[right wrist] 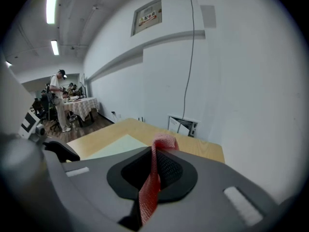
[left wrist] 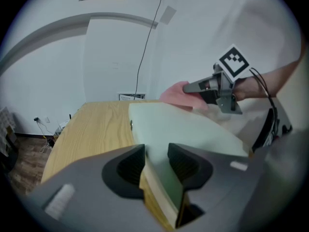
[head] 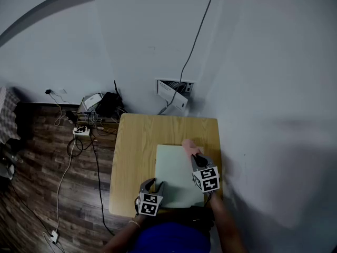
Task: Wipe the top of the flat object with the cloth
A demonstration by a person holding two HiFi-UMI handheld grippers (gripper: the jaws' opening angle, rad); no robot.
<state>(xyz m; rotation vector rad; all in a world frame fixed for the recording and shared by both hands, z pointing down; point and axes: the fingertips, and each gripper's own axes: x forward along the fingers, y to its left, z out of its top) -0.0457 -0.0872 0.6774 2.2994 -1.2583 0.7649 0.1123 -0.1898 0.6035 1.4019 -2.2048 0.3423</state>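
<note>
1. Cloth [right wrist: 153,178] was pinched in the right tool [right wrist: 154,154]. Its jaws were closed on a thin fold, and only a short pink tuft stuck out past the tips.
2. Left tool [left wrist: 155,151] straddled the near left edge of the flat object [left wrist: 188,129]. Its jaws stood fairly wide, with the pads against it on both sides as far as I could read. I took that as a clamp holding the board steady.
3. Flat object was a pale green board lying on the wooden worktop [head: 134,152], toward its near right part.
4. Right tool sat over the board's far right corner with its tips angled down, and the cloth was at that far edge. Whether the tuft touched the surface, I couldn't tell.
5. Step in hand looked like the start of a wipe stroke from the far right. Most of the top lay between the two tools, so most of the job looked undone.
6. A good stroke needed:
   - the tips low enough that the cloth, not the hard jaws, met the board;
   - light, even pressure;
   - straight overlapping passes toward the near side, stopping short of the left tool.
7. Risks as I judged them: so little cloth stuck out that a jaw could scrape the surface, and the board could slide if the left clamp slackened mid-stroke.
</note>
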